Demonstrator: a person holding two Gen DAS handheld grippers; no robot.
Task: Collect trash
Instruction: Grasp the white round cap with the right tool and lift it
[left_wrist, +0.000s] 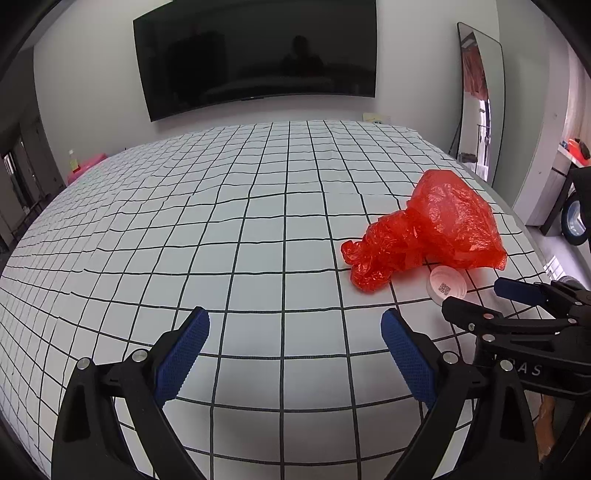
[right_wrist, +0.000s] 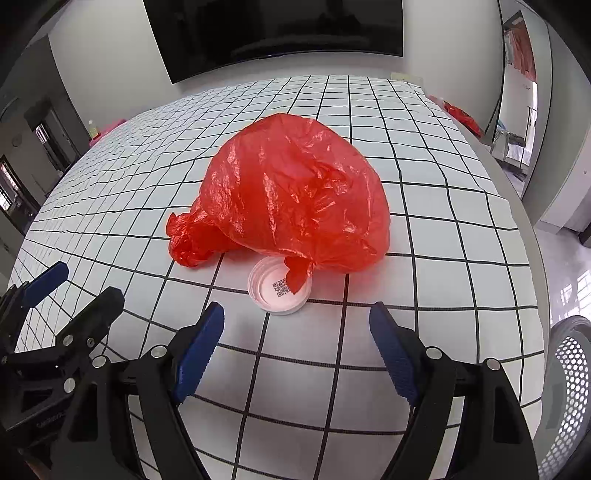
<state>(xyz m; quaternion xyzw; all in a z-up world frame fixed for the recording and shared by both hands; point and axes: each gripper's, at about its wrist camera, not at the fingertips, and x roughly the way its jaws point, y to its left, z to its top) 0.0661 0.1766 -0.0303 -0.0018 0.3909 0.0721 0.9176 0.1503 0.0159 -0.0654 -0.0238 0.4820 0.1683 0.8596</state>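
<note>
One red bag (right_wrist: 295, 192), neck leftward

Ahead of your right gripper (right_wrist: 296, 317), just beyond its spread jaws, the lid (right_wrist: 279, 290) lies on the bed cover (right_wrist: 424, 288). The plastic bag (right_wrist: 291, 192) sits directly behind it, one corner draped onto the lid. From your left gripper (left_wrist: 295, 328), both lie ahead and to the right.
</note>
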